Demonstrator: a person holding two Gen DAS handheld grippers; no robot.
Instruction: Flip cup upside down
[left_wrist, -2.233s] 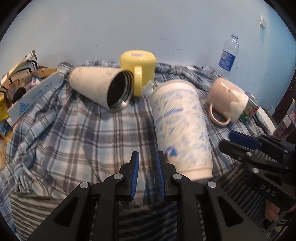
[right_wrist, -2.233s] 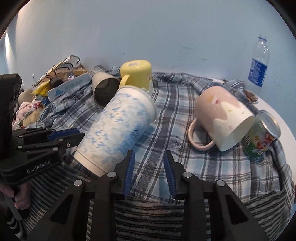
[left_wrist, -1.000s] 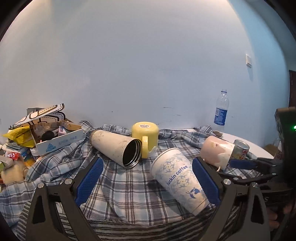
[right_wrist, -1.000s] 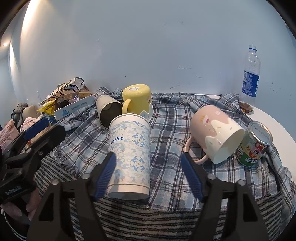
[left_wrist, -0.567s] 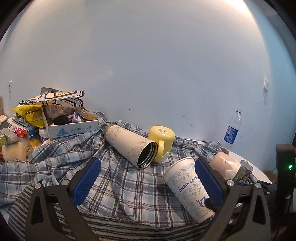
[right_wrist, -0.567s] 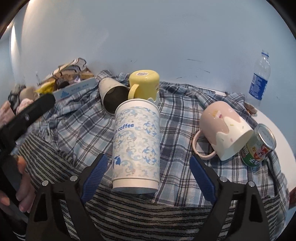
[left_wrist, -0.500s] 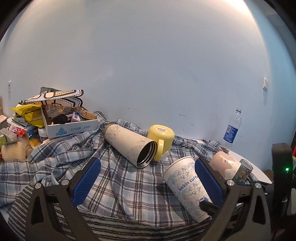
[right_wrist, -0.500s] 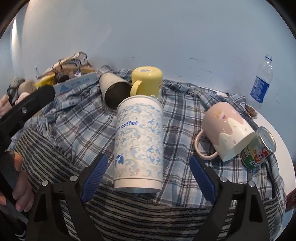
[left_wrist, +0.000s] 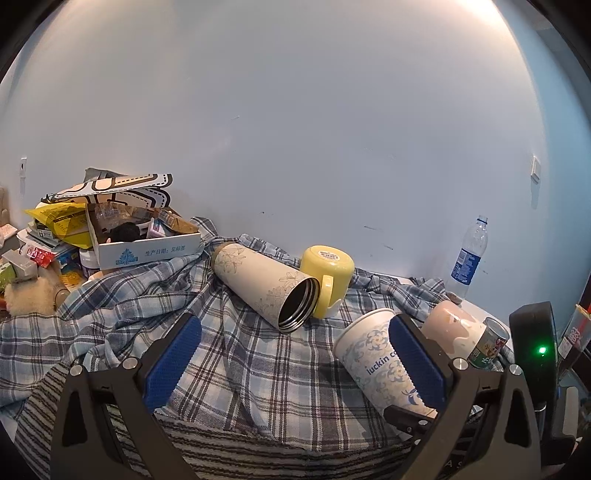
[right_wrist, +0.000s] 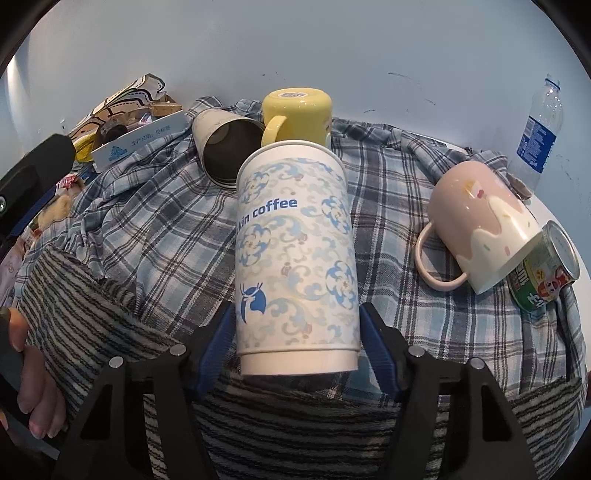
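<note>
paper cup (right_wrist: 295, 254) before mug (right_wrist: 295, 110), on cloth (right_wrist: 147, 206)

Left wrist view: set low and back from the cloth-covered surface (left_wrist: 258, 369), facing the rear wall. Right wrist view: closer, angled downward. Both views share the paper coffee cup (left_wrist: 376, 362) (right_wrist: 295, 251), yellow mug (left_wrist: 327, 275) (right_wrist: 295, 114) and steel tumbler (left_wrist: 266, 284) (right_wrist: 225, 147).

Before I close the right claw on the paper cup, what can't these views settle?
- Right wrist: whether the pads touch the paper cup; its base hides the contact.
- Left wrist: the left claw finger covers part of the cup.
- Both views: whether the cup holds anything; its mouth faces away.
</note>
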